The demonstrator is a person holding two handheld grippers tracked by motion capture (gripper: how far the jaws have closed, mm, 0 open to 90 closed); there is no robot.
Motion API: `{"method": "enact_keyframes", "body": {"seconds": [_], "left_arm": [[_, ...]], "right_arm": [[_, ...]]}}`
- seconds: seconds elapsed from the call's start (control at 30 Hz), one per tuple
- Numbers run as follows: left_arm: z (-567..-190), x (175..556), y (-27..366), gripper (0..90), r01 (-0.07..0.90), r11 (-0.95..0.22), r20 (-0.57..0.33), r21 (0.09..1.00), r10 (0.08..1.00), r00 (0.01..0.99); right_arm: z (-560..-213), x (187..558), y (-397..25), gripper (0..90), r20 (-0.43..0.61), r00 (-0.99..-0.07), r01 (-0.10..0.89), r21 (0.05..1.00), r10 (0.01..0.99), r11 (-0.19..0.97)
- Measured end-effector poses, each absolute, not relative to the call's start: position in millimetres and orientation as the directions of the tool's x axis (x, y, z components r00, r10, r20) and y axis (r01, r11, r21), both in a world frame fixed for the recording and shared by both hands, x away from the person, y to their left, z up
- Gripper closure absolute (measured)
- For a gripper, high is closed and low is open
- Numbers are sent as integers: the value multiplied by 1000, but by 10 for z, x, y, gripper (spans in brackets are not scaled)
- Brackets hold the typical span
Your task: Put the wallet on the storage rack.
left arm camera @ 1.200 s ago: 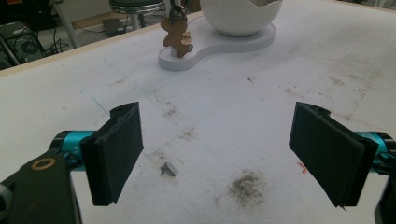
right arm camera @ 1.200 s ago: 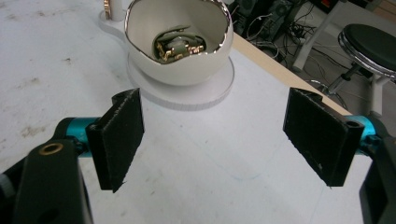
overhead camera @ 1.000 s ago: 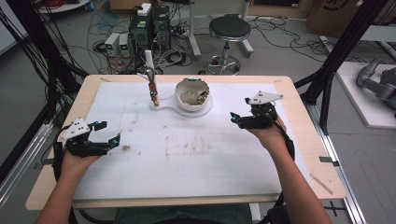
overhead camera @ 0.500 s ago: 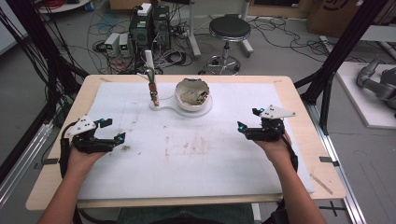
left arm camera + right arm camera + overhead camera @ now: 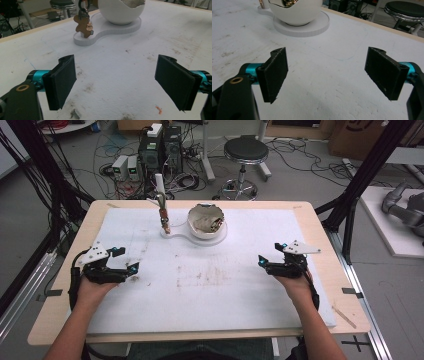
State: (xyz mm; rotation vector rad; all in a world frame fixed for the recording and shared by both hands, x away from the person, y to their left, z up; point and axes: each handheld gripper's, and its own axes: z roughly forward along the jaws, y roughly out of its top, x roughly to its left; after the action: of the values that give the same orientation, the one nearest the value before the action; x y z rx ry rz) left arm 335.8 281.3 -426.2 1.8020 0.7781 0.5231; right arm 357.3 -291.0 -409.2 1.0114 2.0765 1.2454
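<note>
Bowl [image 5: 207, 222] unmoved, both grippers drawn back

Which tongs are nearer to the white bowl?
Roughly equal, the right tongs perhaps slightly nearer. They lie right of the white bowl; the left tongs lie to its left.

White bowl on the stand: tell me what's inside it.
The white bowl holds a crumpled, pale brownish mass with gold-shiny bits, seen in the right gripper view. Its wall hides everything lower down, so what the contents are stays unclear.
</note>
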Motion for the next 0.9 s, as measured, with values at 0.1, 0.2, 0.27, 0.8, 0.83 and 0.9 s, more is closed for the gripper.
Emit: {"method": "enact_keyframes", "body": {"seconds": [0.1, 0.2, 0.27, 0.8, 0.83, 0.9], "left_arm": [[-4266, 3368, 2790, 172, 258, -235, -12, 937, 717, 697], [-4278, 3381, 2773, 172, 259, -241, -12, 935, 709, 705], [-4280, 3381, 2764, 172, 259, -248, -10, 933, 705, 709], [-4277, 3379, 2769, 172, 262, -247, -11, 933, 707, 707], [-4276, 3379, 2770, 172, 262, -247, -11, 933, 707, 707], [-4275, 3379, 2773, 172, 262, -245, -12, 934, 709, 706]], "right_arm": [[-4088, 3569, -2936, 192, -40, -583, 340, 895, 812, 288], [-4093, 3574, -2950, 192, -35, -582, 346, 894, 812, 286], [-4093, 3570, -2954, 193, -32, -579, 352, 891, 814, 286], [-4100, 3577, -2960, 193, -32, -579, 358, 888, 815, 289], [-4102, 3575, -2955, 193, -28, -579, 361, 888, 815, 286], [-4103, 3577, -2953, 193, -33, -581, 359, 887, 813, 292]]}}
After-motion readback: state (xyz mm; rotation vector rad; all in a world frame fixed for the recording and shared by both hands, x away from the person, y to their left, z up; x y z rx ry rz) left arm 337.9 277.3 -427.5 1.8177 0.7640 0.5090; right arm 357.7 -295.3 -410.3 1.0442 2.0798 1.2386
